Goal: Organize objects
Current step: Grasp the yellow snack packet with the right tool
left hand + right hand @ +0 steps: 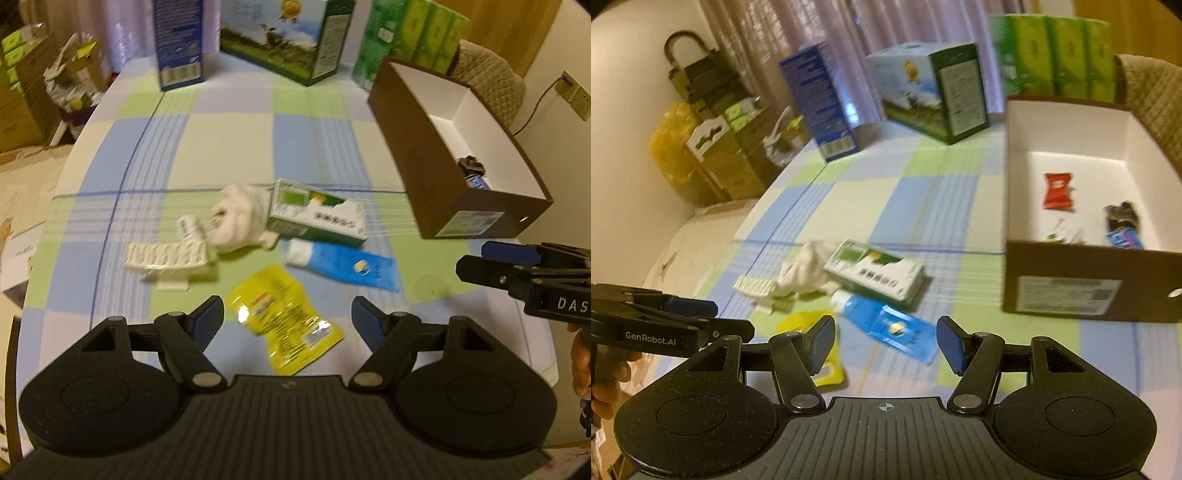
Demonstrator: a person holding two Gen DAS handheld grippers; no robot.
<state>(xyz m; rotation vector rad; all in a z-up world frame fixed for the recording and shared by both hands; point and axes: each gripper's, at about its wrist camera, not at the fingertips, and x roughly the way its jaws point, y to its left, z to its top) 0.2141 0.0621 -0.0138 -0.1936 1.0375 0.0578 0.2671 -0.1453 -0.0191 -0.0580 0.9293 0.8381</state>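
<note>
On the checked tablecloth [229, 136], just ahead of my left gripper [287, 314], lies the yellow sachet [282, 322] — thin, light and crinkly by my reckoning, probably slick, so I'd pinch it at a sealed edge rather than flat across. Both tools are spread wide and carry nothing — my right gripper [885, 338] hangs above the blue tube [886, 326], with the brown box [1086, 291] close by on its right.

Home: checked tablecloth [229, 147], curtains [812, 29]
</note>
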